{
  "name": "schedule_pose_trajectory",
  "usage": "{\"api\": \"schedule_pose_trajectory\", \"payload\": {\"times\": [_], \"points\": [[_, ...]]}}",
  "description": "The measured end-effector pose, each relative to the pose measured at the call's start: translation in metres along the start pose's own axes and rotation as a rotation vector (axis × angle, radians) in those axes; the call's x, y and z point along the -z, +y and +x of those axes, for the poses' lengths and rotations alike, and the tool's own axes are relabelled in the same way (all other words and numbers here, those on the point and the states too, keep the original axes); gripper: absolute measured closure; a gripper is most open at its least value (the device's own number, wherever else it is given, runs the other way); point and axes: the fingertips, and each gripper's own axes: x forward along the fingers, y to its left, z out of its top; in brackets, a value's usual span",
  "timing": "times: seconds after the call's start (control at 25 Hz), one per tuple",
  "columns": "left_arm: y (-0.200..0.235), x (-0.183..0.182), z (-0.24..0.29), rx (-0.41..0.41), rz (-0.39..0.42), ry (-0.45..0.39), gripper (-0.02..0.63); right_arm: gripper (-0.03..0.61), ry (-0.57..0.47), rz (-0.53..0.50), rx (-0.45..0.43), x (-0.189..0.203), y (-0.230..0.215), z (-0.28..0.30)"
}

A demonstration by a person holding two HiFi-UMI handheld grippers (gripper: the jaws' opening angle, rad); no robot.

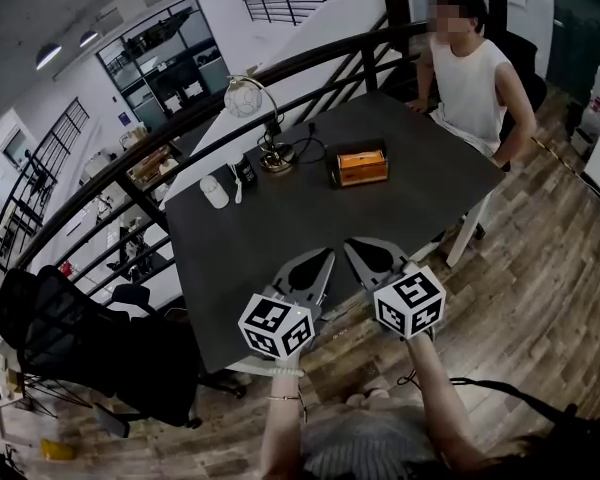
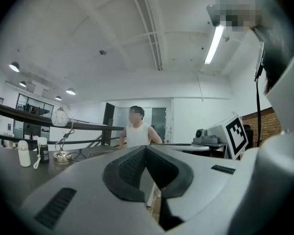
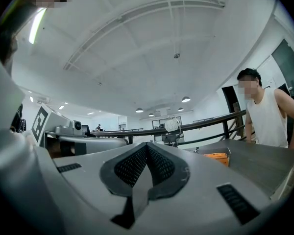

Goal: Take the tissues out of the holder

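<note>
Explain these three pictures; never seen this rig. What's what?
There is no robot. A person holds a two-jaw gripper in each hand. The head view looks down from a camera on their head. The other two cameras ride on the grippers and look along the jaws. The left gripper and right gripper hover by the near edge of the dark table, jaws together, holding nothing. On the table are an orange tissue holder, a lamp and a white bottle. A second person sits at the far side.
</note>
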Motion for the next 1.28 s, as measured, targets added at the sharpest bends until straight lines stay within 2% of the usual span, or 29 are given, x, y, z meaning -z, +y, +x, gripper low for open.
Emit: {"api": "schedule_pose_trajectory", "payload": {"times": [0.28, 0.48, 0.68, 1.28], "points": [[-0.004, 0.006, -0.006, -0.045, -0.022, 0.006, 0.606, 0.565, -0.011, 0.051, -0.018, 0.003, -0.010, -0.004], [0.014, 0.010, -0.009, -0.094, -0.043, 0.010, 0.606, 0.565, -0.007, 0.071, -0.046, 0.002, -0.014, 0.009], [0.028, 0.010, 0.012, -0.078, -0.035, 0.013, 0.606, 0.565, -0.012, 0.084, -0.050, 0.003, -0.030, 0.027], [0.110, -0.005, 0.099, 0.013, -0.038, -0.019, 0.606, 0.565, -0.012, 0.052, -0.029, -0.007, -0.102, 0.106]]}}
